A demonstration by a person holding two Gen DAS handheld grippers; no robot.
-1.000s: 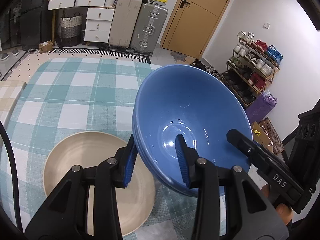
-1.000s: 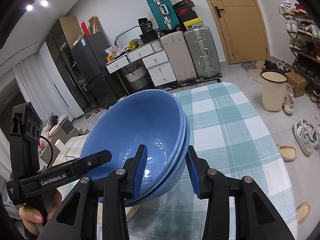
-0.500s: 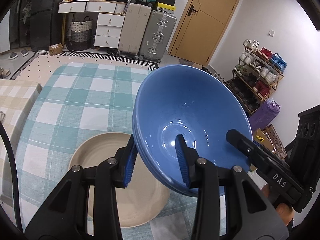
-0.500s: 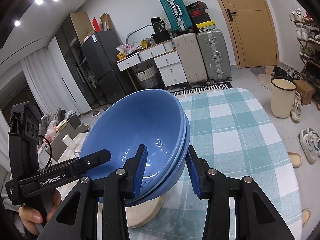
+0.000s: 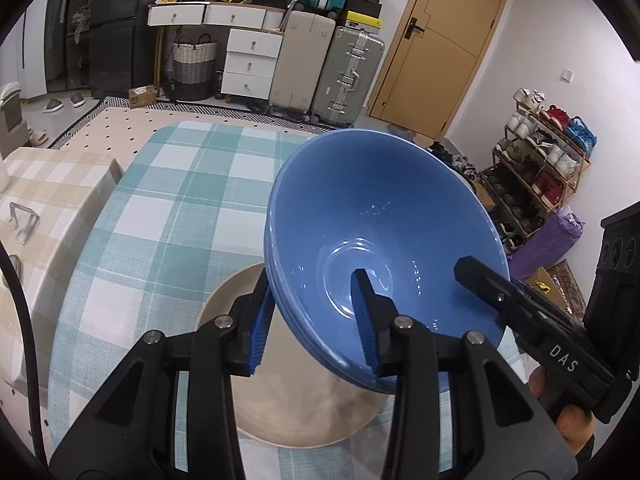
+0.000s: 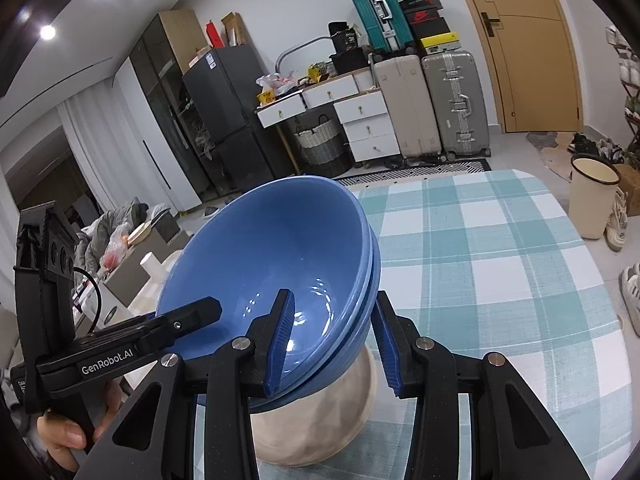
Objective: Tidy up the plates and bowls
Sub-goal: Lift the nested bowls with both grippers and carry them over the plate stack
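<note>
A stack of nested blue bowls [image 5: 384,216] is held in the air between both grippers, directly above a beige plate [image 5: 296,408] on the checked tablecloth. My left gripper [image 5: 312,328] is shut on the stack's near rim, one pad inside and one outside. My right gripper [image 6: 332,344] is shut on the opposite rim of the blue bowls [image 6: 280,248]. The beige plate [image 6: 320,432] shows under the stack in the right wrist view. Each gripper appears in the other's view, the right one [image 5: 532,332] and the left one [image 6: 132,344].
The teal checked table [image 5: 168,208] stretches ahead to a rounded far edge. A beige checked surface [image 5: 44,192] with metal clips adjoins it on the left. Suitcases, drawers and a shoe rack [image 5: 544,152] stand beyond; a cream bin [image 6: 592,196] stands right of the table.
Both grippers have carried the blue bowl stack sideways, so it now hangs over the beige plate. The plate has not moved.
</note>
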